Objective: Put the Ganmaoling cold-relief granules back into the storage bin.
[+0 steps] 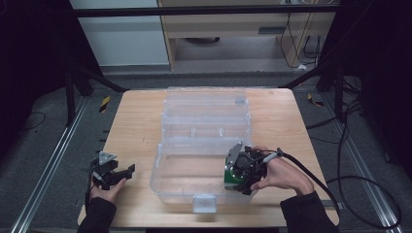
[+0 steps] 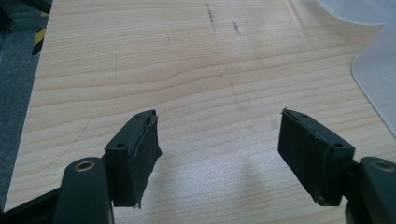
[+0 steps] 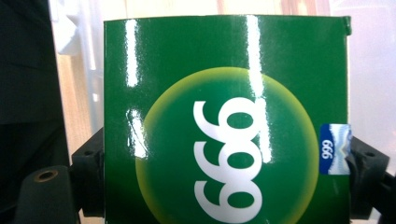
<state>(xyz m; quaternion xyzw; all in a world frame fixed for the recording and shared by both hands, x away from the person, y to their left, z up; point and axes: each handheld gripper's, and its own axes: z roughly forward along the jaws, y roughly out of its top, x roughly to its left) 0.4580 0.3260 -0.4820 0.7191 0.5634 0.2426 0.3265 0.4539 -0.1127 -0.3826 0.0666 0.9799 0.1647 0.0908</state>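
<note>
So there's a wooden bench (image 1: 136, 121) with a big clear plastic box (image 1: 204, 145) sitting in the middle, lid flipped open toward the far side. The right hand-held gripper (image 1: 238, 172) is down at the box's near right corner, clamped on a glossy green carton (image 3: 224, 121) from both sides. From the right gripper view you can see white "999" digits upside down in a yellowish circle, plus a small blue sticker on the edge. The left hand-held gripper (image 2: 217, 154) is way off by the bench's near left corner, well apart from the box, jaws spread wide with just bare wood between them.
</note>
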